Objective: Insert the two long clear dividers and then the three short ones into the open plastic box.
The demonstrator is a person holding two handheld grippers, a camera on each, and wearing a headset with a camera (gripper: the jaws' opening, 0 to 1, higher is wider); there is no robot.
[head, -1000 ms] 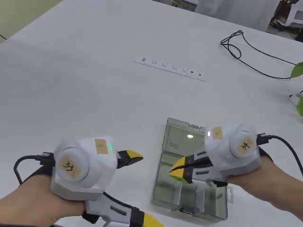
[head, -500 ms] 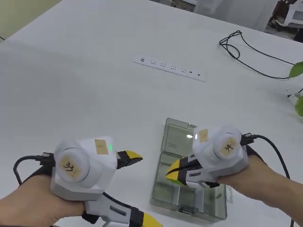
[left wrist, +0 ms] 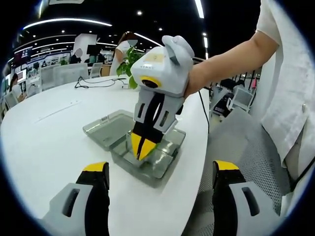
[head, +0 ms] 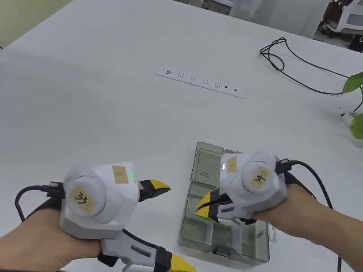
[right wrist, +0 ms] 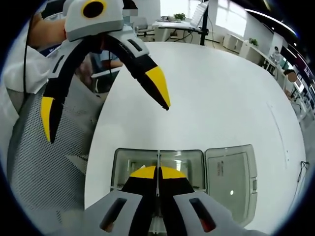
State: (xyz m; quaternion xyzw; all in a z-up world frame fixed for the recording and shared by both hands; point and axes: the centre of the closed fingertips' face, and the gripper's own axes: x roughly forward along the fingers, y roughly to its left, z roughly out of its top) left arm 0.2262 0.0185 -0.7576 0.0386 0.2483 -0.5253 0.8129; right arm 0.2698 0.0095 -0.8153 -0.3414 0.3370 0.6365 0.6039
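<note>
The clear plastic box (head: pixel 188 222) lies open near the table's front edge, its lid (head: pixel 207 162) flat on the far side. My right gripper (head: pixel 203 208) hangs over the box base, shut on a thin clear divider (right wrist: pixel 158 156) held on edge between its yellow tips (right wrist: pixel 158 172). The base (right wrist: pixel 123 162) and lid (right wrist: pixel 231 177) lie just beyond them. My left gripper (head: pixel 174 225) waits open to the left of the box with nothing between its jaws. From its own view (left wrist: pixel 160 166) it faces the right gripper (left wrist: pixel 141 147) over the box (left wrist: pixel 152 172). Clear walls seem to stand in the base.
A white power strip (head: pixel 195 83) lies across the middle of the table. A black cable (head: pixel 295 62) loops at the back right, with green plant leaves (head: pixel 354 85) at the right edge. A grey mesh chair (left wrist: pixel 256 147) stands by the table's near edge.
My right gripper has slid left over the box base with the divider still in it. The left gripper has stayed where it was.
</note>
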